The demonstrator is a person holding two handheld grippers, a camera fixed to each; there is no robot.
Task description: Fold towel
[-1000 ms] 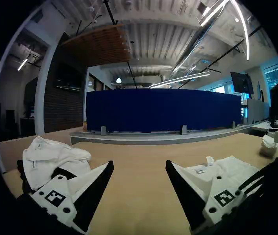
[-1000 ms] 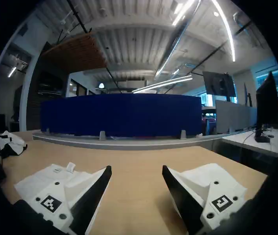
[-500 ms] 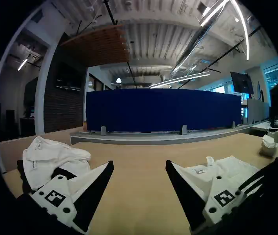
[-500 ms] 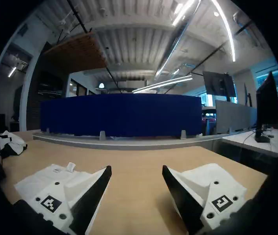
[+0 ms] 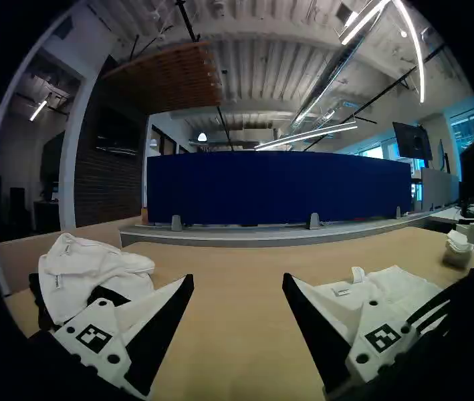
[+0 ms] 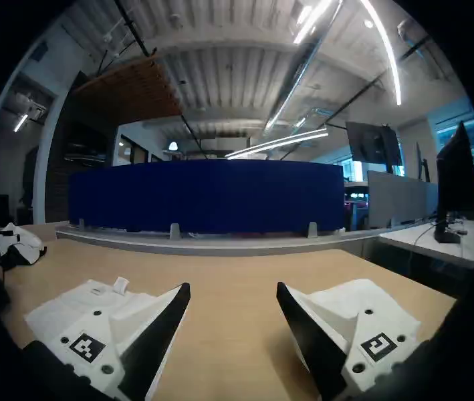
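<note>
on table (image 5: 250,250), l gripper (image 5: 237,277) & r gripper (image 6: 232,286) both spread wide, empty, flat towel (image 5: 404,284) btwn them.

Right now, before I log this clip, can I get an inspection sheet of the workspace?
Surface: light wooden table.
Job's things: white towel lying flat on it.
Clutter: in the left gripper view, crumpled white cloth at the left, small white stack at far right.
Grippers: left gripper open, nothing held; right gripper open, nothing held.
Cables: possibly one by the monitor on the next desk.
Surroundings: blue partition behind the table; strip lights overhead.
</note>
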